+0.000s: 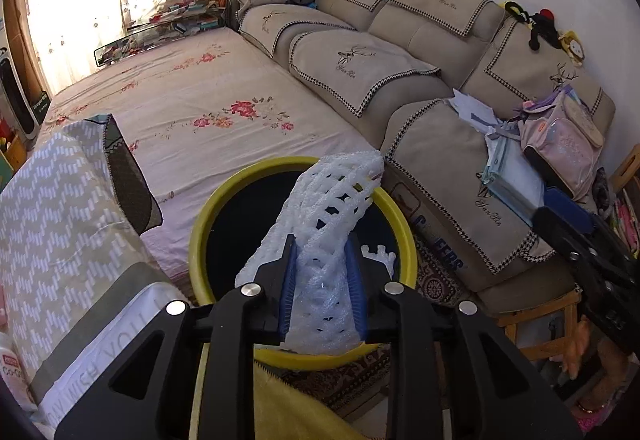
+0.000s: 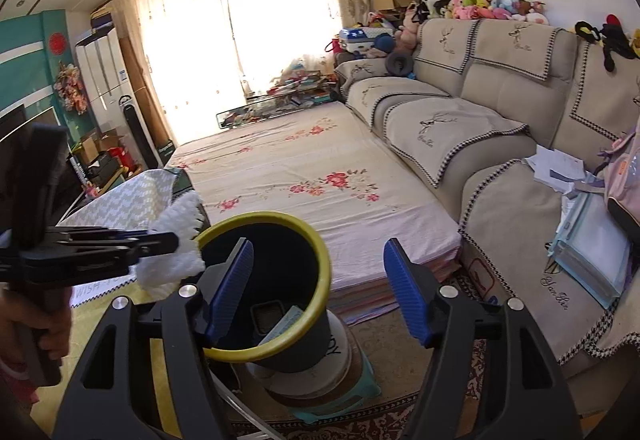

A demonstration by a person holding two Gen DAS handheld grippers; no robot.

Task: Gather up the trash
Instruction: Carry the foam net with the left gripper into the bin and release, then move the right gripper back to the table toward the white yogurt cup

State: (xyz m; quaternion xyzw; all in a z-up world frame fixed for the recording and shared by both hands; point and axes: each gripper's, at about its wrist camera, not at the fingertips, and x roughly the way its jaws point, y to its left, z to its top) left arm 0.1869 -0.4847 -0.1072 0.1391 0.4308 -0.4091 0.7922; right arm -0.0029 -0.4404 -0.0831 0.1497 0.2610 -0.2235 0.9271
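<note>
While the left gripper (image 1: 322, 280) hangs over the bin (image 1: 208, 207), it has the foam net (image 1: 332, 207) between its blue pads (image 1: 289, 296), squeezed narrow there. Reads as pinched, not loose: the net stands up and forward out of the jaws instead of sagging. Its free end reaches past the far yellow rim, so most of it sits above the black opening. My guess: it's held here for a straight drop into the bin.

Right gripper (image 2: 318, 280) is spread wide, nothing between its pads. It points at the same bin from the side. Probably just parked clear.

The bin stands on a round base on a small stool (image 2: 360, 392), tight against the bed (image 2: 320, 175) and near the sofa (image 2: 500, 111). Some trash is already inside: a dark box-like piece and a pale card, from the right view.

The net: white, soft foam mesh, diamond-shaped holes, tubular, crumpled where gripped, fanned out beyond. From the right view it shows as a white tuft (image 2: 172, 244) just outside the rim on the near-left side. Light and springy, so it could catch on the rim.
</note>
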